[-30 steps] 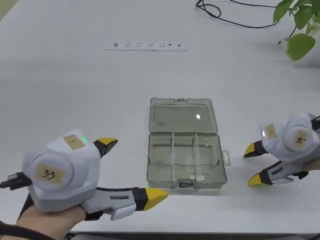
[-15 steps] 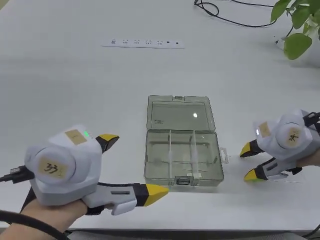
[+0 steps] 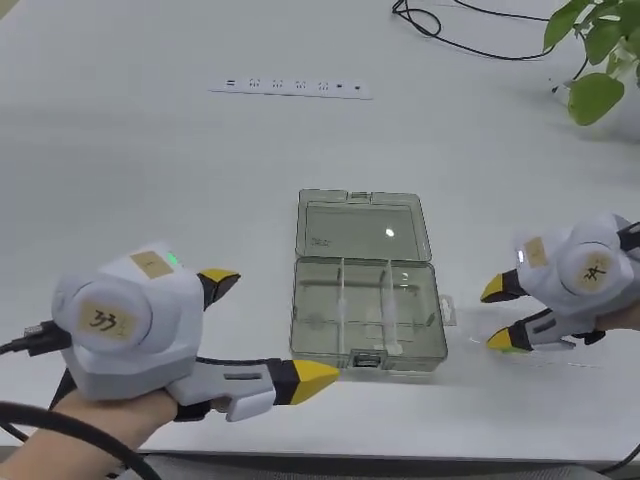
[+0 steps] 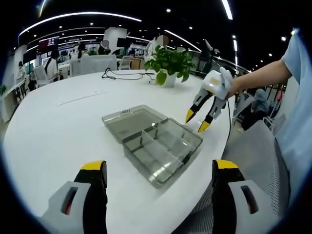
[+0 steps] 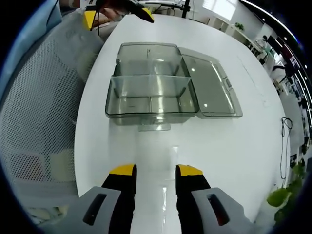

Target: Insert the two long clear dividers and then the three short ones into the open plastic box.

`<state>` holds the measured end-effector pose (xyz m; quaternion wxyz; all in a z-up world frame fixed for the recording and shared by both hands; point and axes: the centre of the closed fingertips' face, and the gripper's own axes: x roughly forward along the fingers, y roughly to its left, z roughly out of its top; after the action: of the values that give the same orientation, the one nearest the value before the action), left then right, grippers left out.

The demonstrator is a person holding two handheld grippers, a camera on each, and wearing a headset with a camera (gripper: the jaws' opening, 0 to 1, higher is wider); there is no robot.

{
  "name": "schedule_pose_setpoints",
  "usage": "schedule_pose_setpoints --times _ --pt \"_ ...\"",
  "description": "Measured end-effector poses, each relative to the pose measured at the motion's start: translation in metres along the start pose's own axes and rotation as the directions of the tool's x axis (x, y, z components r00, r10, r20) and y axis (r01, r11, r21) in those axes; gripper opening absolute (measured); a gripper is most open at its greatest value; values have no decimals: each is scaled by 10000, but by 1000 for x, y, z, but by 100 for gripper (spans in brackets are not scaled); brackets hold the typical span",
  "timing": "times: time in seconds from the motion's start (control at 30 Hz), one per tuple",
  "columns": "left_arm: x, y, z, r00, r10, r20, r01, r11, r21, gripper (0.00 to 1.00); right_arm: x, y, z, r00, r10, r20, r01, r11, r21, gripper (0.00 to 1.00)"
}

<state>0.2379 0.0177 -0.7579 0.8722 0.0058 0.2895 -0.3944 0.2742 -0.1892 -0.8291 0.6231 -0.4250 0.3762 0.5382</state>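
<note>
L gripper (image 3: 272, 326) jaws wide apart, left of box (image 3: 360, 228); R gripper (image 3: 497, 316) narrowly apart, right.

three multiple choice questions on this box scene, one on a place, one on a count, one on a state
1. Where is the lid relative to the tray?
A. shut over it
B. lying open on the table on the tray's far side
C. lifted above it in a gripper

2. How many long dividers stand in the tray?
A. none
B. two
C. five

3. How is the right gripper?
A. open and empty
B. shut on a divider
C. shut on the lid

Answers:
1 B: in the head view the lid lies flat beyond the tray.
2 B: two clear strips run across the tray.
3 A: its jaws stand apart with nothing between them.
</note>
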Motion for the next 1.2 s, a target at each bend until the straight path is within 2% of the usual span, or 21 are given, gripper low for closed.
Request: schedule_pose_setpoints --times 0.13,0.23,0.37,0.43,0.5,0.63,0.67,0.73,0.8,0.93,1.03,1.13,1.2 --pt "5 -5 7 9996 -179 211 187 9993 -339 87 -15 -7 15 9981 -569 223 572 9983 -123 32" --pt "10 -9 16 9982 -427 411 463 9948 -908 82 -29 -9 34 9936 -926 640 941 9953 -209 32" --pt "16 -11 24 9956 -752 560 831 9841 -1573 69 -40 -8 54 9883 -1198 944 1247 9910 -480 32" --pt "20 -13 32 9918 -1022 773 1172 9676 -2239 63 -43 -10 66 9835 -1370 1185 1471 9858 -813 32" --pt "23 -14 39 9883 -1211 931 1419 9538 -2647 59 -47 -6 76 9820 -1395 1270 1519 9839 -941 32" --pt "29 -15 47 9830 -1491 1071 1757 9334 -3128 52 -48 -6 90 9782 -1601 1323 1772 9756 -1297 32" --pt "31 -18 48 9802 -1677 1049 1934 9236 -3310 51 -48 -5 95 9775 -1589 1389 1785 9736 -1421 32" --pt "35 -22 48 9762 -1948 951 2160 9093 -3556 49 -48 -4 105 9749 -1604 1546 1829 9725 -1444 32" --pt "36 -27 49 9715 -2191 899 2368 9026 -3595 45 -48 -4 112 9737 -1586 1634 1850 9693 -1617 32" --pt "40 -36 50 9613 -2617 863 2735 8685 -4134 40 -49 -2 129 9705 -1576 1826 1923 9624 -1916 32" --pt "41 -39 50 9585 -2699 914 2823 8554 -4342 33 -48 2 138 9703 -1496 1903 1907 9566 -2204 32" --pt "43 -40 51 9520 -2848 1125 3034 8275 -4724 23 -48 5 145 9701 -1435 1958 1901 9507 -2450 32" --pt "44 -38 49 9525 -2834 1113 3010 8212 -4848 20 -47 6 147 9704 -1415 1956 1897 9482 -2549 32"
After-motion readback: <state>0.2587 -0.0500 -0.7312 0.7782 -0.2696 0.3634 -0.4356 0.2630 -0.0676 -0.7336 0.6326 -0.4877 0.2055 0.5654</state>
